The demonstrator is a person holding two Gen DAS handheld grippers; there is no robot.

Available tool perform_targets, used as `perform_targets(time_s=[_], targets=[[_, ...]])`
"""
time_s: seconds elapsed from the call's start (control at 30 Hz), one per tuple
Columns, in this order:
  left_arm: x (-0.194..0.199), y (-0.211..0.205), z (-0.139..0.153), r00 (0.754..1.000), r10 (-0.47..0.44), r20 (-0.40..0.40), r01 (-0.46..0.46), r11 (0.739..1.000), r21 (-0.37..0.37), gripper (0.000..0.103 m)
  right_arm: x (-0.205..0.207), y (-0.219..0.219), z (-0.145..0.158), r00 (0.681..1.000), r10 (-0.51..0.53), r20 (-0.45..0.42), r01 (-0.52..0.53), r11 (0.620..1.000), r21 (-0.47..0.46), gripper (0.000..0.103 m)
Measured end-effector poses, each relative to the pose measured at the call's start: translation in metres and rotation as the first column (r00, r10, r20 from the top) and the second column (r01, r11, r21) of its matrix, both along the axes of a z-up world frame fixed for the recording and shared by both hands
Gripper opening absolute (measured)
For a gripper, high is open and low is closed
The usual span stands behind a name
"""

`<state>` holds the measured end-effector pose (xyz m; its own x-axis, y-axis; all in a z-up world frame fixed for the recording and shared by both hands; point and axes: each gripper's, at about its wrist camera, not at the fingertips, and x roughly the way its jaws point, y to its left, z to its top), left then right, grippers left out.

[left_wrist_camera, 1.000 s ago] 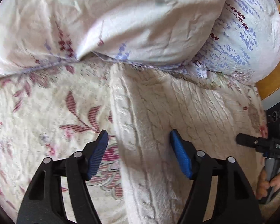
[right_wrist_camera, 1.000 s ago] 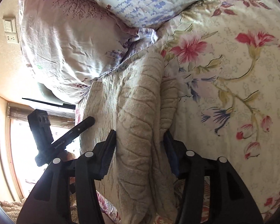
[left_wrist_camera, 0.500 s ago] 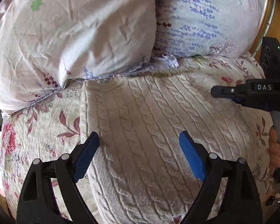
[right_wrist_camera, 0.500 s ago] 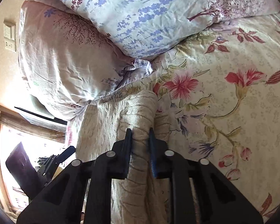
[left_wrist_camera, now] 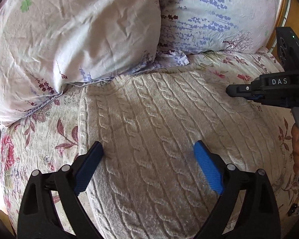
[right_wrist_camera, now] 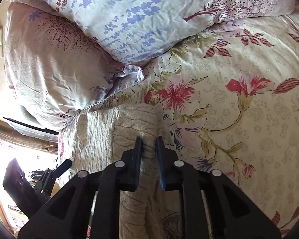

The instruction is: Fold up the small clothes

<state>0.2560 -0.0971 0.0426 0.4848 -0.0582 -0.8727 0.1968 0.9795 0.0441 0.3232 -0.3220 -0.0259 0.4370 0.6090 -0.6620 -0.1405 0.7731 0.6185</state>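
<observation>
My right claw (right_wrist_camera: 148, 141) pinches the sweater's (left_wrist_camera: 159, 139) folded ridge, jaws easing apart; my left claw (left_wrist_camera: 147, 149) hovers released, opening, over its flat middle.

The bed (left_wrist_camera: 39, 131) carried a floral sheet. On it lay a cream cable-knit sweater (left_wrist_camera: 159, 131) at 6 o'clock and 2 pillows (left_wrist_camera: 73, 29) at 12 o'clock.

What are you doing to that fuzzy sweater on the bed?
A person is folding a cream cable-knit sweater on a flowery bedspread, below two pillows. The right tool has a bunched fold of the sweater between its fingers, and its jaws are opening a little. The left tool hovers wide open over the flat part, gripping nothing.
</observation>
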Motion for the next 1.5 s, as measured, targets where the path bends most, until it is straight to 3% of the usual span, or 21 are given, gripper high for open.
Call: perform_targets(time_s=[0.03, 0.13, 0.27, 0.4, 0.53, 0.63, 0.73, 0.77, 0.8, 0.83, 0.9, 1.1, 1.37, 1.5], targets=[[-0.004, 0.004, 0.005, 1.000, 0.003, 0.014, -0.003, 1.000, -0.010, 0.092, -0.008, -0.003, 0.007, 1.000, -0.003, 0.023, 0.003, 1.000, -0.017, 0.035], [-0.019, 0.018, 0.020, 0.997, 0.010, 0.079, -0.010, 1.000, 0.007, 0.091, -0.042, -0.002, 0.031, 0.987, 0.026, 0.159, -0.016, 0.998, -0.066, 0.036], [-0.043, 0.027, 0.026, 0.992, -0.010, 0.123, 0.004, 0.999, 0.047, 0.090, -0.094, 0.021, 0.048, 0.947, 0.147, 0.286, -0.114, 0.985, -0.127, 0.036], [-0.059, 0.022, 0.011, 0.993, -0.034, 0.111, 0.020, 0.992, 0.128, 0.090, -0.124, 0.047, 0.035, 0.933, 0.212, 0.290, -0.137, 0.956, -0.258, 0.036], [-0.061, 0.023, -0.012, 0.997, -0.027, 0.067, 0.019, 0.993, 0.118, 0.089, -0.126, 0.065, 0.001, 0.953, 0.218, 0.212, -0.102, 0.887, -0.450, 0.037], [-0.057, 0.024, -0.018, 0.996, -0.020, 0.085, 0.012, 0.995, 0.102, 0.091, -0.130, 0.068, -0.005, 0.939, 0.216, 0.269, -0.062, 0.873, -0.485, 0.038], [-0.061, 0.034, -0.012, 0.995, 0.026, 0.092, -0.030, 0.999, 0.044, 0.092, -0.142, 0.055, 0.007, 0.945, 0.155, 0.288, -0.022, 0.908, -0.418, 0.038], [-0.068, 0.040, -0.007, 0.993, 0.047, 0.108, -0.049, 0.999, 0.018, 0.092, -0.150, 0.051, 0.012, 0.939, 0.136, 0.316, 0.003, 0.915, -0.404, 0.041], [-0.076, 0.045, -0.004, 0.990, 0.064, 0.123, -0.064, 0.998, -0.002, 0.092, -0.159, 0.047, 0.017, 0.932, 0.117, 0.344, 0.037, 0.911, -0.410, 0.057], [-0.086, 0.051, -0.002, 0.987, 0.084, 0.136, -0.082, 0.996, -0.017, 0.092, -0.168, 0.043, 0.019, 0.924, 0.096, 0.371, 0.076, 0.903, -0.423, 0.085], [-0.105, 0.063, -0.003, 0.982, 0.119, 0.148, -0.114, 0.993, -0.043, 0.095, -0.185, 0.036, 0.021, 0.910, 0.062, 0.410, 0.130, 0.896, -0.425, 0.098], [-0.144, 0.082, -0.016, 0.970, 0.215, 0.112, -0.211, 0.976, -0.044, 0.101, -0.203, 0.035, -0.002, 0.936, 0.015, 0.351, 0.167, 0.860, -0.483, 0.102], [-0.151, 0.073, -0.049, 0.971, 0.241, -0.010, -0.241, 0.971, 0.008, 0.101, -0.209, 0.072, -0.024, 0.962, 0.040, 0.270, 0.118, 0.830, -0.545, 0.102], [-0.150, 0.075, -0.055, 0.964, 0.260, -0.048, -0.261, 0.965, -0.009, 0.101, -0.205, 0.080, -0.037, 0.977, 0.032, 0.209, 0.093, 0.824, -0.559, 0.102]])
